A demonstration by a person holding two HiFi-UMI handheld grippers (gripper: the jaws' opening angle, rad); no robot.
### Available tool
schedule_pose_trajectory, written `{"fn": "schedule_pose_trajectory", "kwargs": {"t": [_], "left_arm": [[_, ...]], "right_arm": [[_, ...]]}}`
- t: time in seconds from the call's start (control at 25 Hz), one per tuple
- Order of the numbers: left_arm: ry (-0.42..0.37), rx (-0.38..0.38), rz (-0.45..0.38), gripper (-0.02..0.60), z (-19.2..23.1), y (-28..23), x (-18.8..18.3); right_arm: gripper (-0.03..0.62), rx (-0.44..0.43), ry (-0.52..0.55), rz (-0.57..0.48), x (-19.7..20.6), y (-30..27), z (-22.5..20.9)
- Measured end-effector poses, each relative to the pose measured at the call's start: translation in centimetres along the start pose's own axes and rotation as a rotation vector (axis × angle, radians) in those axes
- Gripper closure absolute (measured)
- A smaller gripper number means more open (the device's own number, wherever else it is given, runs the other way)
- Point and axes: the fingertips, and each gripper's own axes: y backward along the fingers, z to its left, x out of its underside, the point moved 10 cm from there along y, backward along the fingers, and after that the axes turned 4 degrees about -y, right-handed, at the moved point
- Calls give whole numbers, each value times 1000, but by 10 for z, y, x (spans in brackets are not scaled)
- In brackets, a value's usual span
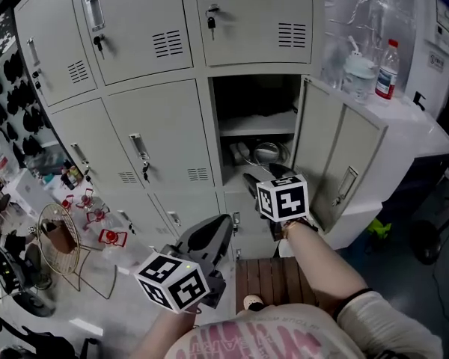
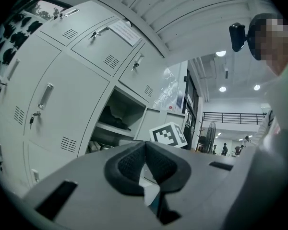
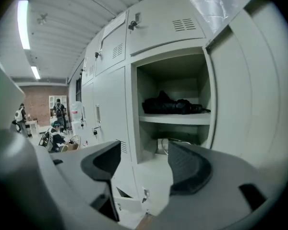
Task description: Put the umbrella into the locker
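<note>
The top lockers [image 1: 150, 28] run off the top edge. The dark heap [image 3: 175, 105] on the shelf [image 3: 175, 120] is too blurry to name. Far-off people [image 3: 57, 110] are tiny.

- Head view: even, soft indoor light. The open locker [image 1: 256, 96] is shadowed inside, and straight lines bow towards the edges.
- Left gripper view: heavy fisheye with black corners. Ceiling lamps [image 2: 222, 88] glare at 2 o'clock, and the foreground is blurred.
- Right gripper view: a tube light [image 3: 23, 23] flares at 10 o'clock. The shelf [image 3: 175, 120] is sharp and the rim is dark.
</note>
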Motion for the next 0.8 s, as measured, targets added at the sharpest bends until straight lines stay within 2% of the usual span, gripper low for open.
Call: {"fn": "schedule_pose_trajectory", "kwargs": {"t": [0.24, 0.4, 0.6, 0.8], "left_arm": [[14, -34, -33, 580, -11, 12, 5], [-5, -58, -34, 579, -19, 20, 11], [-6, -86, -33, 579, -22, 30, 17], [1, -91, -41, 580, -24, 35, 19]], "right_arm": [[296, -61, -139, -44, 14, 48, 9], [330, -89, -141, -75, 18, 77, 16], [415, -107, -152, -129, 23, 109, 23], [476, -77, -130, -217, 18, 130, 25]]}}
